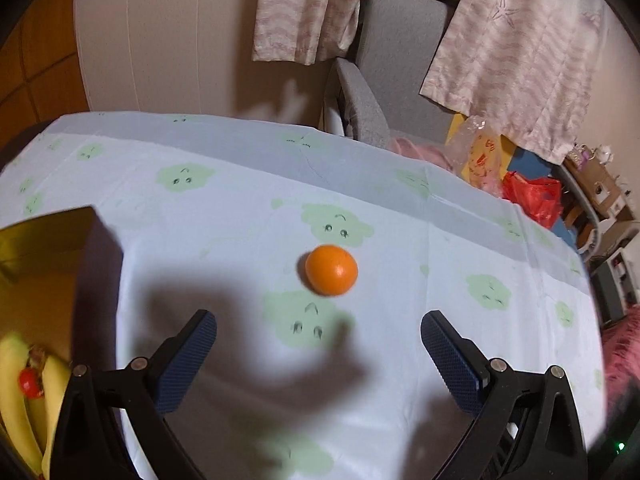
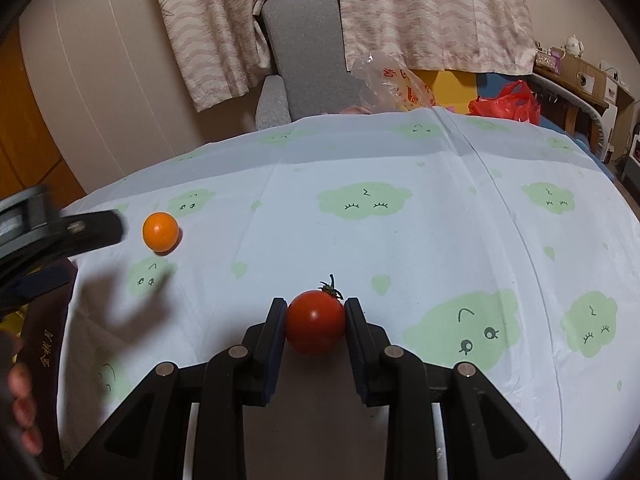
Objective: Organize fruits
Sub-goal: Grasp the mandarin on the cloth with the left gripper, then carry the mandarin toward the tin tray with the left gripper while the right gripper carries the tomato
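An orange [image 1: 331, 269] lies on the cloud-print tablecloth [image 1: 460, 280], a little beyond my left gripper [image 1: 318, 330], which hangs open above the cloth with nothing between its blue pads. In the right wrist view the same orange [image 2: 160, 231] sits at the left, close to the tip of the left gripper's finger [image 2: 94, 228]. My right gripper [image 2: 316, 314] is shut on a red tomato [image 2: 315, 327] with a green stem, just above the tablecloth [image 2: 440, 240]. A gold-lined box [image 1: 44, 276] at the left holds bananas [image 1: 24, 396] and a small red fruit [image 1: 29, 383].
A grey chair [image 1: 362, 104] stands behind the table's far edge, with pale striped cloth [image 1: 520, 48] hanging above it. Plastic bags, one clear [image 2: 394, 84] and one red [image 2: 506, 104], lie past the far right edge. Fingers of a hand [image 2: 20, 400] show at the left.
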The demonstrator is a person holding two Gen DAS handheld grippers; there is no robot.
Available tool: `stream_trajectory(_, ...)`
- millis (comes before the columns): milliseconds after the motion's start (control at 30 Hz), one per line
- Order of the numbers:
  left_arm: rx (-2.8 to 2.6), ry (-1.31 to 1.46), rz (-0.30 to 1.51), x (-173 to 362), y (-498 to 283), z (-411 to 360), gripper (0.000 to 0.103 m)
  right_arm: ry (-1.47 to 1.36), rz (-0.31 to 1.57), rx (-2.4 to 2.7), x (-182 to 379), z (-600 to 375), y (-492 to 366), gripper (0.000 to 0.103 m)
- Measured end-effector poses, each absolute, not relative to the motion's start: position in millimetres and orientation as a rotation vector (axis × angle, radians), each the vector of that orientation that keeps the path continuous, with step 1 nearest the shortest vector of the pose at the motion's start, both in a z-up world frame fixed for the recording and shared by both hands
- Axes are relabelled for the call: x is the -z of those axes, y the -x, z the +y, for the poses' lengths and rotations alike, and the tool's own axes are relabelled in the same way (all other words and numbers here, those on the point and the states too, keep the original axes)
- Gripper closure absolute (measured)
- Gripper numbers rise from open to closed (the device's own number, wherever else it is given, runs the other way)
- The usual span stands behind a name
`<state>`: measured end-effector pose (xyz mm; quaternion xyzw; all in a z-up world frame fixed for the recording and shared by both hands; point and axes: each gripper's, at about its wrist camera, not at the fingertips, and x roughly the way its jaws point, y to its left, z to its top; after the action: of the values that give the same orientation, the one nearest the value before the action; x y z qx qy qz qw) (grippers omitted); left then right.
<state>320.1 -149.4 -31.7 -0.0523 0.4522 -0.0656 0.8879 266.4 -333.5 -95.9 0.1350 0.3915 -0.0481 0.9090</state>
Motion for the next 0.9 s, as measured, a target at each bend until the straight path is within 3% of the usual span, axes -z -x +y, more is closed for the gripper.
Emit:
stream_trajectory(367,0.089,0.076,0.925,60.8,-364.5,-164.2,0.001,-0.307,0.798,0.086,96.6,-336.6,-264.7,0.073)
stream_trajectory(433,0.091,0.04,0.907,63.9,-367.0,-167.2,0.005,-0.31,0.797,0.085,96.5,-336.6,-264.5,0.073)
stream_trajectory(533,0.111,-0.045,0.868,70.7,-367.5,-173.8,0.025,-0.311,0.797,0.084,96.5,-336.5,-264.4,0.073)
stream_trajectory(600,0.136,-0.061,0.865,77.6,-367.7,-173.8,0.049,-0.315,0.796,0.082,96.7,-337.5,-264.4,0.073)
stream_trajectory(667,0.168,-0.042,0.877,80.2,-368.3,-171.8,0.062,-0.32,0.795,0.079,97.0,-338.2,-263.8,0.073)
stream_trajectory(900,0.191,0.014,0.864,79.2,-355.7,-161.0,0.064,-0.32,0.792,0.08,97.1,-338.1,-263.4,0.073)
